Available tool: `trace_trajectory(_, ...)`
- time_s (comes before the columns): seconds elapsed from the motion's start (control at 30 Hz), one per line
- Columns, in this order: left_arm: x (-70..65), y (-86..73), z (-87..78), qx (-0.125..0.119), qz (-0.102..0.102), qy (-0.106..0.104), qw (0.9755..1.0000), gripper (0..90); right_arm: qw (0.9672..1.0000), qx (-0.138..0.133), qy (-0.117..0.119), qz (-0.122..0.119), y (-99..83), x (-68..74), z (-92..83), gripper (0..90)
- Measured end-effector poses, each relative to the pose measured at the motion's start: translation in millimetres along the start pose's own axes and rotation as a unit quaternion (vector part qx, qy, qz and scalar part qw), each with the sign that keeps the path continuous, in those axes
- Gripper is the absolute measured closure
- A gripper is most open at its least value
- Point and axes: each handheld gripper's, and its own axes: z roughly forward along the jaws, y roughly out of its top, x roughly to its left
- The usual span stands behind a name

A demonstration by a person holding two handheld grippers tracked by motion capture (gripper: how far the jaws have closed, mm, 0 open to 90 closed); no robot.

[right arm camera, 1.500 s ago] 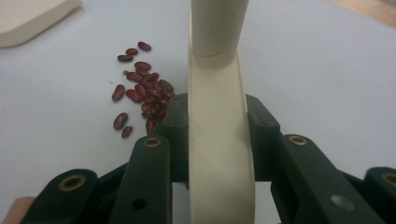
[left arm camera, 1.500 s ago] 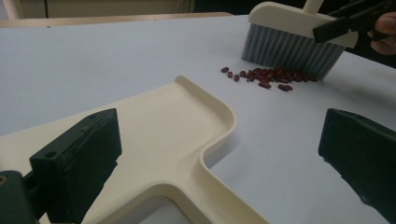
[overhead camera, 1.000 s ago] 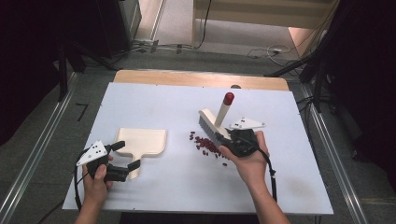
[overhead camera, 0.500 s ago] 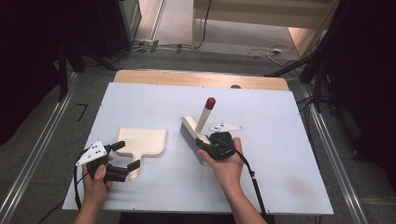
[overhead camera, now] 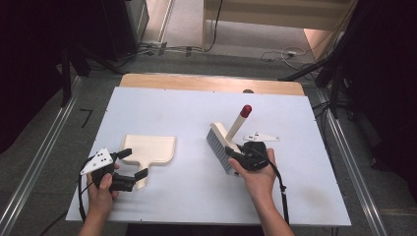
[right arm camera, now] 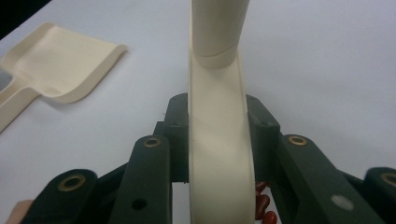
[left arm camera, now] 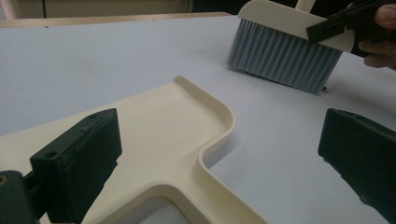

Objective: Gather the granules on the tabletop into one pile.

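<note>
Leftmost, the left gripper sits low at the near edge of the table, its jaws spread wide on either side of the dustpan handle without pinching it; in the left gripper view one black jaw lies over the cream handle and the other stands well clear on bare table, so the claw is released. It seems parked there to steady or take the handle once sweeping brings something in. The dustpan lies flat, its open mouth turned toward the far side of the table, with a strip of clear surface between it and the brush. To the right, the right gripper is clenched on the brush's cream back, as the right gripper view shows both pads pressed against its flanks. That grip near the head leaves the red-tipped handle free, slanting up and away, and gives firm control of the grey bristles, which rest on the table. A few small red beans peek out beneath the brush on its right side, probably so a stroke leftward would push them toward the dustpan.
</note>
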Motion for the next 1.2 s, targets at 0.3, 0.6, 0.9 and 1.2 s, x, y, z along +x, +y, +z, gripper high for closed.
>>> trace_trajectory(0.3,0.3,0.0,0.4,-0.002,-0.003,-0.001,1.0,0.0,0.9856,0.026,0.063,-0.155,23.7,-13.3,-45.5,65.8)
trace_trajectory(0.6,-0.5,-0.1,1.0,0.002,-0.001,0.0,1.0,0.0,0.9646,0.048,0.17,-0.196,1.3,-44.3,-36.5,65.8)
trace_trajectory(0.9,-0.4,-0.1,1.1,0.002,0.0,0.003,1.0,0.2,0.952,0.069,0.204,-0.218,6.6,-52.2,-12.6,65.9)
trace_trajectory(1.2,-0.5,-0.2,0.9,0.001,-0.001,0.003,1.0,0.2,0.9554,0.065,0.2,-0.208,19.7,-64.4,3.8,65.9)
